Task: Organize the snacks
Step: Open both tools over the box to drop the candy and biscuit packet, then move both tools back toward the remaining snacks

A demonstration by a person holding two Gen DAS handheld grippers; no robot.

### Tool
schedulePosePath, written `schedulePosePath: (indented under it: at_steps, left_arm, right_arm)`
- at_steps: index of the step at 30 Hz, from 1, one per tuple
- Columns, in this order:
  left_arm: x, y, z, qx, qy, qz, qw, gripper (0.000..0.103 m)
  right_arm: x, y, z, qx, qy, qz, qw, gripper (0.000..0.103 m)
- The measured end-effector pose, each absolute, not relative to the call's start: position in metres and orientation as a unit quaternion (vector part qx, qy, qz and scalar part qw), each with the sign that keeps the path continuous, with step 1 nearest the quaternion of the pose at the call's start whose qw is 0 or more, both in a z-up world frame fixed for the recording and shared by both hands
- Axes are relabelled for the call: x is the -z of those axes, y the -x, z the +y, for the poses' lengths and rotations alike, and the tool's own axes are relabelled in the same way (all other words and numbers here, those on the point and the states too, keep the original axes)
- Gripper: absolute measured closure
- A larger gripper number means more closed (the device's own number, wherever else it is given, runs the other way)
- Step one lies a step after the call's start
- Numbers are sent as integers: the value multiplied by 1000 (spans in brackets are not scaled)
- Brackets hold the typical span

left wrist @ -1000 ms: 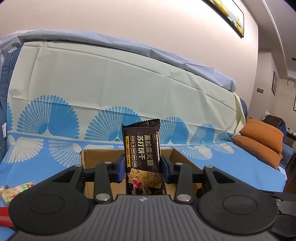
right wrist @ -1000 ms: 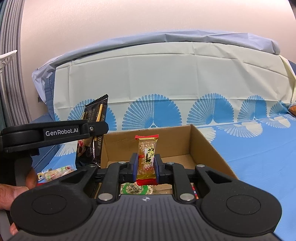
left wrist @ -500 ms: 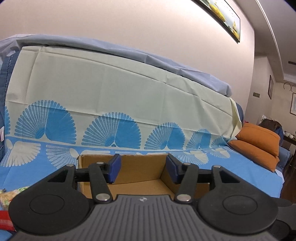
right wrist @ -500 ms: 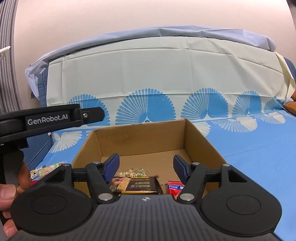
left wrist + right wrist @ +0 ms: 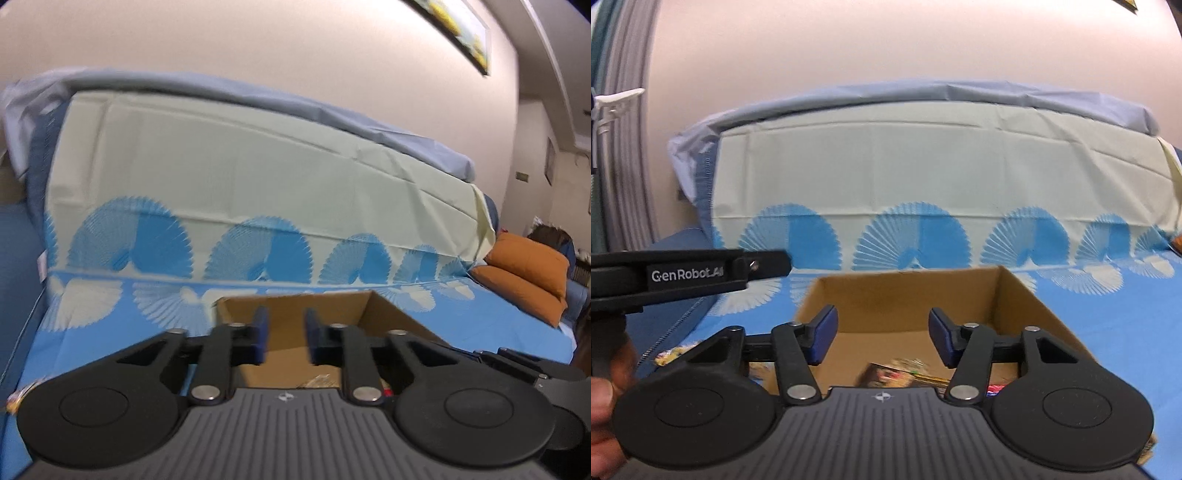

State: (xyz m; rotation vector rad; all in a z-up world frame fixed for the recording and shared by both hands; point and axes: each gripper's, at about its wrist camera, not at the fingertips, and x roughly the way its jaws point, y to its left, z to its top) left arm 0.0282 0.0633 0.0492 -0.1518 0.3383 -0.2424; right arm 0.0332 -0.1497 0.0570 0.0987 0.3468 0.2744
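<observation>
An open cardboard box [image 5: 317,306] [image 5: 905,295] sits on the blue fan-print sheet. In the right wrist view a dark snack packet [image 5: 897,373] and a red packet [image 5: 995,387] lie on the box floor. My left gripper [image 5: 286,334] hovers at the near edge of the box. Its jaws are closing to a narrow gap with nothing between them. My right gripper [image 5: 882,338] is over the box too, with its jaws apart, closing and empty. The left tool's black body [image 5: 683,275] juts in from the left, held by a hand [image 5: 605,398].
Loose snack packets [image 5: 670,354] lie on the sheet left of the box, and one packet corner [image 5: 18,397] shows at the left edge. A draped backrest [image 5: 240,177] rises behind the box. Orange cushions [image 5: 524,273] lie at the far right.
The left gripper let go of the dark cracker packet and the right let go of the red-topped candy packet. Both opened, then narrowed. Both views have shifted sideways across the box.
</observation>
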Motion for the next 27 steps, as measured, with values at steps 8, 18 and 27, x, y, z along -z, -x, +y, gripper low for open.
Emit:
schedulePosePath:
  at_steps: [8, 18, 27]
  left_arm:
    - [-68, -49, 162, 37, 111, 214, 970, 93]
    - [-11, -70, 251, -55, 208, 312, 925, 85]
    - [29, -93, 258, -99, 194, 409, 886, 24]
  right_arm:
    - [-60, -25, -99, -223, -77, 197, 952, 74]
    - [-44, -23, -15, -318, -56, 241, 915, 74]
    - [2, -51, 41, -290, -6, 276, 916, 54]
